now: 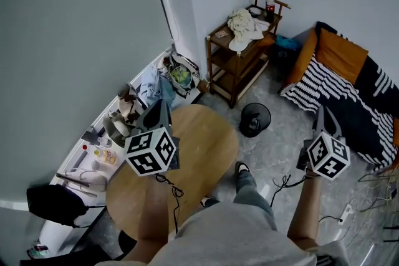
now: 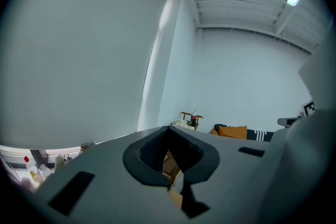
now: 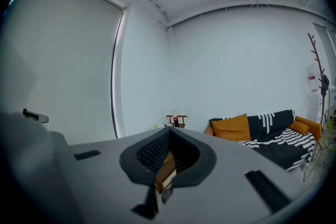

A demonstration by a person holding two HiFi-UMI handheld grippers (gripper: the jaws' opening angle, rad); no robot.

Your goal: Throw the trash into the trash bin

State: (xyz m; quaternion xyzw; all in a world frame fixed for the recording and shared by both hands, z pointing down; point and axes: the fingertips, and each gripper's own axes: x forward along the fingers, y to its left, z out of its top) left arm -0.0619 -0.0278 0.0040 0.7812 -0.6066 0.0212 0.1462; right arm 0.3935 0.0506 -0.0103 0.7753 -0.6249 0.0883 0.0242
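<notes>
The black round trash bin (image 1: 255, 119) stands on the grey floor between the round wooden table (image 1: 206, 140) and the sofa. My left gripper (image 1: 163, 104) hangs over the table's far left part and points toward the window ledge. Its jaws are shut with nothing between them, as the left gripper view (image 2: 169, 127) shows. My right gripper (image 1: 323, 111) is held over the floor to the right of the bin, near the striped blanket. It is also shut and empty (image 3: 169, 129). I cannot make out a piece of trash in either gripper.
A wooden shelf (image 1: 232, 54) with a crumpled cloth (image 1: 244, 28) and a bottle (image 1: 270, 7) stands against the far wall. The sofa with an orange cushion (image 1: 340, 53) fills the right. The window ledge (image 1: 87, 152) on the left holds clutter. Cables (image 1: 374, 196) lie on the floor at right.
</notes>
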